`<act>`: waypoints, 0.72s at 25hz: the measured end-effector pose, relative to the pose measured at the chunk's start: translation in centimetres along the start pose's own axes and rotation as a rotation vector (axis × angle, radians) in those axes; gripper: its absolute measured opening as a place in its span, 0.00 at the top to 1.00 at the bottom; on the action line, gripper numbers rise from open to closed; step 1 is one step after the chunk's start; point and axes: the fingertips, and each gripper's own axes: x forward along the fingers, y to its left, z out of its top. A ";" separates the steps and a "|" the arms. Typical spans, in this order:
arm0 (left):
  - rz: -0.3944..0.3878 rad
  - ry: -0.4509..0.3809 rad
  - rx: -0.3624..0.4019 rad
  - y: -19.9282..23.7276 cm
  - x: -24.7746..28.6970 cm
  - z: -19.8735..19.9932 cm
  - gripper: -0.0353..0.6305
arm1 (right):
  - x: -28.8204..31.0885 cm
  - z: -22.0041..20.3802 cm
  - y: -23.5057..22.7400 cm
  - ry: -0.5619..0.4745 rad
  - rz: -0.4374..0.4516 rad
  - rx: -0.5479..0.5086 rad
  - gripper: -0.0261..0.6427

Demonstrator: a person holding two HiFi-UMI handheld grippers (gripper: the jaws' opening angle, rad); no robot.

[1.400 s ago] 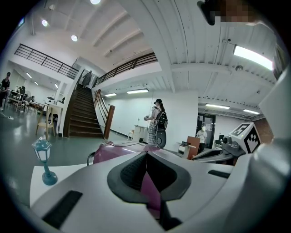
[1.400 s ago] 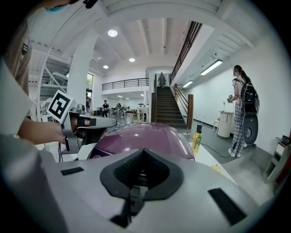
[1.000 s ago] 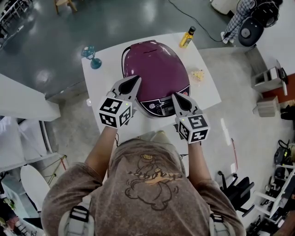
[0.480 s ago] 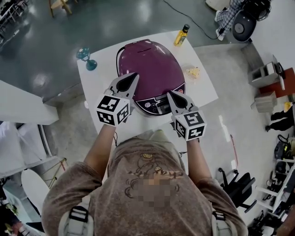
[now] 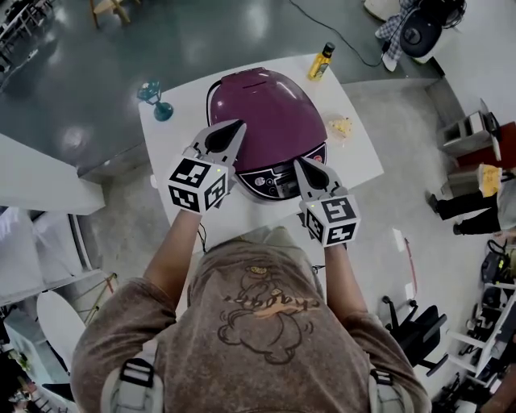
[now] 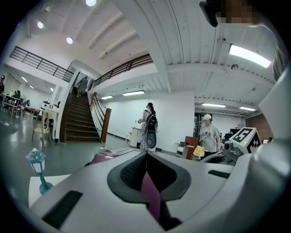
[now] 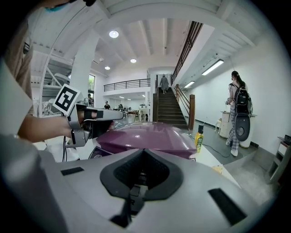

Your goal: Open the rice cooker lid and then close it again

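Masking rice cooker point(image 5: 270, 113) front edge: left tool point(image 5: 239, 127), right tool point(image 5: 301, 163), jaws together.

You're in a big open hall w/ a glossy grey-green concrete floor point(image 5: 234, 32), paler concrete to your R. The white bench point(image 5: 359, 157) stands on it right in front of you. At the far end a dark wooden staircase point(image 6: 78, 119) climbs to an upper gallery w/ a dark railing point(image 6: 120, 69). The wall point(image 6: 175, 113) and ceiling are white, and strip lights point(image 6: 252, 52) and round spots point(image 7: 113, 34) are lit. A wooden chair point(image 5: 114, 8) sits far off to your L, and a black office chair point(image 5: 413, 332) is close on your R. Two ppl are by the far wall: one w/ a backpack point(image 6: 149, 123), one in a cap point(image 6: 210, 136).
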 end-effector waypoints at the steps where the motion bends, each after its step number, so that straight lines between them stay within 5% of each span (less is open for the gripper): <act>1: -0.005 -0.007 0.008 -0.1 0.0 0.4 0.91 | 0.0 0.0 0.0 -0.004 -0.002 0.000 0.95; 18: -0.045 -0.045 0.071 0.8 0.3 8.3 0.91 | -0.1 -0.2 -0.1 -0.022 -0.002 -0.008 0.95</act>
